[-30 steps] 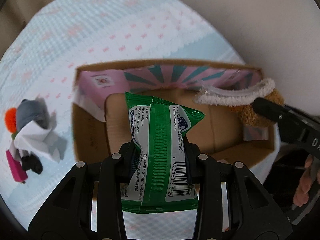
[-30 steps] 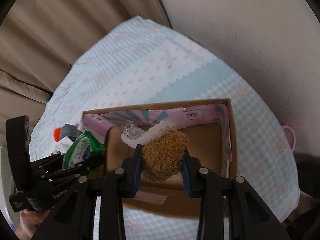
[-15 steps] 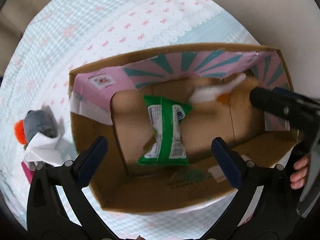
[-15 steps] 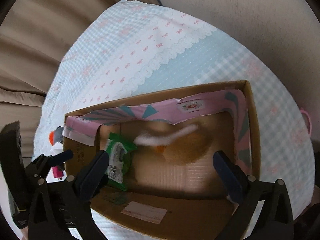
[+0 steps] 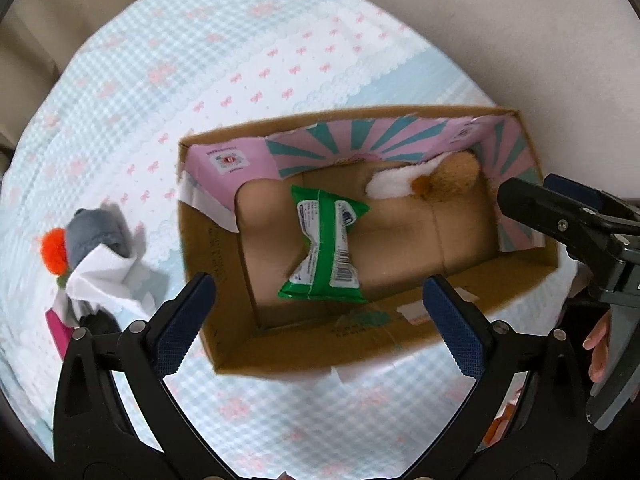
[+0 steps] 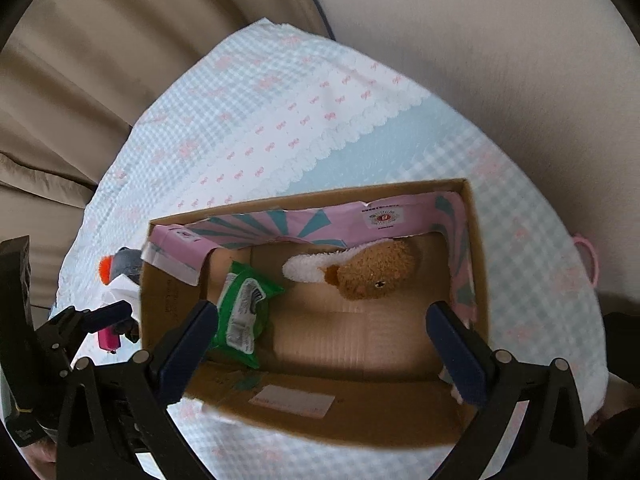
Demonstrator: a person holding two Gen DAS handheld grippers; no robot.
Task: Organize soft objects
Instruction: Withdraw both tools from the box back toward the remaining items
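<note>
- While both of our tools hung above the table with nothing in them, we read the scene from left to right, starting with the little heap on the checked tablecloth [image 5: 280, 60] at far left: a grey plush toy [image 5: 94, 232] with an orange pompom, a crumpled white cloth [image 5: 104, 276] lying against it, and something pink [image 5: 58, 328] at the near edge, too hidden to name.
- Those pieces lay outside the cardboard box [image 5: 304, 354], just beside its left wall, so we judged them the soft things not yet put away.
- We reckoned the plush light and squashy, best pinched across its grey body; the cloth would be limp and might trail, so we would gather it at a thick fold.
- Our left gripper [image 5: 316, 320] stood spread wide over the box's near-left corner.
- Inside, left of centre, lay the green wipes pack [image 5: 324, 248], its film likely slippery, its waist creased.
- Farther right, against the far pink-lined wall, rested the brown teddy [image 6: 372, 272] with a white fluffy piece [image 6: 308, 270] touching it.
- Our right gripper [image 6: 320, 344] was likewise splayed apart and empty, over the box's near wall.
</note>
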